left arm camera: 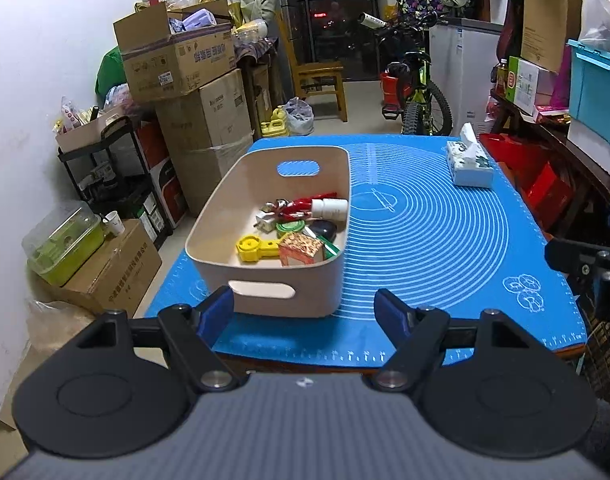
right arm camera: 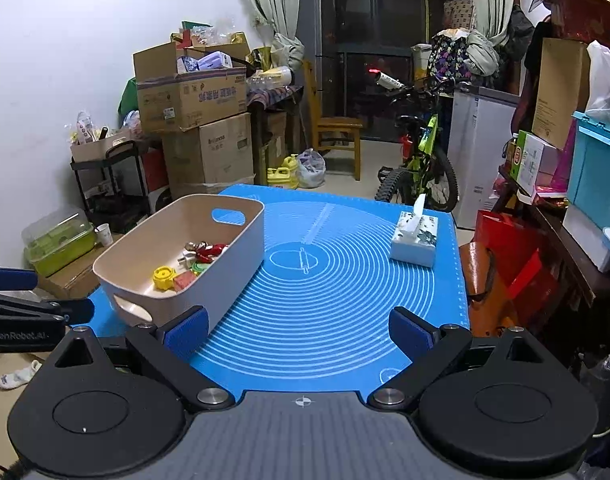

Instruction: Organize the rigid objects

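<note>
A beige bin (left arm camera: 241, 184) (right arm camera: 241, 240) stands on the left of the blue mat (left arm camera: 445, 248) (right arm camera: 337, 300). It holds several small objects: a yellow tool (left arm camera: 253, 249) (right arm camera: 163, 277), a red patterned box (left arm camera: 299, 249), a white bottle (left arm camera: 330, 207), a red toy figure (left arm camera: 301, 205) (right arm camera: 209, 252) and a green lid (left arm camera: 289, 227). My left gripper (left arm camera: 305, 314) is open and empty, just in front of the bin's near wall. My right gripper (right arm camera: 299, 330) is open and empty over the mat's near edge, right of the bin.
A tissue box (left arm camera: 469, 160) (right arm camera: 415, 236) sits at the mat's far right. Stacked cardboard boxes (left arm camera: 193, 92) and a black shelf (left arm camera: 117, 176) line the left wall. A bicycle (left arm camera: 417, 92) and wooden chair (left arm camera: 317, 76) stand beyond the table. Cluttered shelving (right arm camera: 565, 184) is on the right.
</note>
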The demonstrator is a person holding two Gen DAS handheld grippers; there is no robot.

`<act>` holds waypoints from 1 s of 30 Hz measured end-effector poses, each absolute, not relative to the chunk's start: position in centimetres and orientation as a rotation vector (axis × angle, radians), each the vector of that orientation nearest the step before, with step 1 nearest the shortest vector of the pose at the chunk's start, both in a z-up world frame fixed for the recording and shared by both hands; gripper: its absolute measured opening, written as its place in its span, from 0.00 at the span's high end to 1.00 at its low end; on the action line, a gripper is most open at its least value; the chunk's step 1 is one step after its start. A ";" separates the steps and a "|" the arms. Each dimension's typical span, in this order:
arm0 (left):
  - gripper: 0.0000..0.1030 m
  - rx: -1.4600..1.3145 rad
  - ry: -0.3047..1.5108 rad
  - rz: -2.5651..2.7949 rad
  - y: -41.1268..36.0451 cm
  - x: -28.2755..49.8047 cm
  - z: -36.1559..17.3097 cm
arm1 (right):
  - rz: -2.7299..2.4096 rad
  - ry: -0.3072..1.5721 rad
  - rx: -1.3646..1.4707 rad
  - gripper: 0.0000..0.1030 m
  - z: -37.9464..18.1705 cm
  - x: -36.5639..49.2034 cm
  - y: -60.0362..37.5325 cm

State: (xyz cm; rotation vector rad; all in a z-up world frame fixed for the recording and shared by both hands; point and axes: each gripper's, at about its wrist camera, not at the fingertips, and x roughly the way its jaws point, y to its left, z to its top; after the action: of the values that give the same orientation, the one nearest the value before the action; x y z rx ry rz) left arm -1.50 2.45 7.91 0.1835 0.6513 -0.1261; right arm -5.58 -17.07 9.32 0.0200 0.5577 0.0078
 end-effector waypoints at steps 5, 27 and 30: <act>0.25 0.169 0.656 -0.122 2.1 -2.5 6.6 | 0.002 0.548 -0.003 0.06 8.0 -7.4 -16.9; 0.25 0.157 0.630 -0.123 1.9 -4.7 2.9 | -0.024 0.536 -0.025 0.06 4.5 -10.6 -15.9; 0.25 0.176 0.616 -0.128 1.6 -5.1 2.8 | -0.018 0.544 -0.032 0.06 4.4 -10.6 -15.6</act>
State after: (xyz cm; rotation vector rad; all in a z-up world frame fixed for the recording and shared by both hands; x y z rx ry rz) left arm -5.08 1.62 2.81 0.1756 0.6159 -0.1278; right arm -10.56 -15.65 4.38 -0.0316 0.5436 -0.0179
